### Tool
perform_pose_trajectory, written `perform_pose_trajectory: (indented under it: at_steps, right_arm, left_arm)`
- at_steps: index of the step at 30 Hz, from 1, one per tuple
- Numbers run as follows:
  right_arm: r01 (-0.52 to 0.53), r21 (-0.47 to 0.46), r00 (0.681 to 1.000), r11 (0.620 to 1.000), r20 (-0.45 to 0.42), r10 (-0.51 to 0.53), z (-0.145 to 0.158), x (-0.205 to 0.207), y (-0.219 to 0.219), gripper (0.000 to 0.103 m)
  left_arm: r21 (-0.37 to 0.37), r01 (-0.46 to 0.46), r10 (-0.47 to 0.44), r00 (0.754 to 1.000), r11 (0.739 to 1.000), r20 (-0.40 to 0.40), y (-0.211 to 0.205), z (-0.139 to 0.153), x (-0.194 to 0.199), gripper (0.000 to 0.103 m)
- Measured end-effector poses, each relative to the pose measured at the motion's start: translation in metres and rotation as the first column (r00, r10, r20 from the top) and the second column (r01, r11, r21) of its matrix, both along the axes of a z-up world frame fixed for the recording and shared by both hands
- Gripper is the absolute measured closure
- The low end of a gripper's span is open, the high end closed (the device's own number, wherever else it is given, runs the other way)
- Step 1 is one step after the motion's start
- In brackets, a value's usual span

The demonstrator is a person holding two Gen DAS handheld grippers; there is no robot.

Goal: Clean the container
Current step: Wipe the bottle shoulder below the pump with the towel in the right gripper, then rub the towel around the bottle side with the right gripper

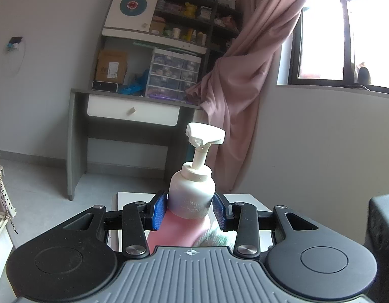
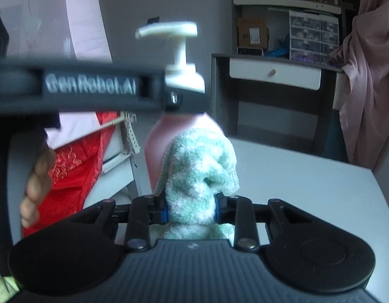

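You're mid-wipe: left gripper [image 1: 189, 210] clamps the bottle [image 1: 192, 189], right gripper [image 2: 192, 208] pinches the towel [image 2: 202, 166] against it, so rub downward next

The right gripper [image 2: 192, 208] has its jaws clamped on a bunched green and white towel [image 2: 199, 174], which bulges forward past the fingertips and presses against the lower pink part of a pump bottle [image 2: 169, 136] just ahead of the jaws. The left gripper [image 2: 174, 98] reaches in from the left, gripping the bottle below its white pump [image 2: 174, 32]. A white table [image 2: 308, 184] lies beneath.
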State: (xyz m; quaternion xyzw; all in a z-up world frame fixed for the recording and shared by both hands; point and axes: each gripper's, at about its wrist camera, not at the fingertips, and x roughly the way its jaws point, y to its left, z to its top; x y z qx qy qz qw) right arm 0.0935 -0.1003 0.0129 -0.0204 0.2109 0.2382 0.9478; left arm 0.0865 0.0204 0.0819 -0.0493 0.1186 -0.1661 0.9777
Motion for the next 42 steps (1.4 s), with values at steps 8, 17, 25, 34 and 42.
perform_pose_trajectory:
  at_steps: [8, 17, 25, 34, 42]
  right_arm:
    - [-0.037, -0.014, 0.995, 0.999, -0.096, 0.036, -0.030, 0.020, 0.001, 0.072]
    - [-0.049, 0.008, 0.993, 0.999, -0.104, 0.050, -0.031, 0.018, -0.005, 0.072]
    - [-0.078, 0.023, 0.997, 0.997, -0.024, 0.078, -0.001, 0.011, -0.014, 0.072]
    - [-0.135, 0.062, 0.989, 0.989, -0.049, 0.138, -0.002, 0.022, -0.023, 0.072]
    - [-0.173, 0.088, 0.969, 0.981, -0.161, 0.185, -0.035, 0.044, -0.021, 0.072]
  left_arm:
    - [0.004, 0.001, -0.001, 1.000, 1.000, 0.002, 0.003, -0.001, 0.000, 0.063]
    - [0.014, 0.007, -0.007, 1.000, 1.000, 0.004, 0.000, -0.001, 0.000, 0.063]
    - [0.009, 0.004, -0.004, 1.000, 1.000, 0.003, 0.002, 0.000, -0.001, 0.063]
    - [0.021, 0.006, -0.006, 1.000, 1.000, 0.009, 0.001, 0.000, 0.001, 0.063]
    - [0.026, 0.007, -0.007, 1.000, 1.000, 0.011, 0.005, 0.001, 0.005, 0.063]
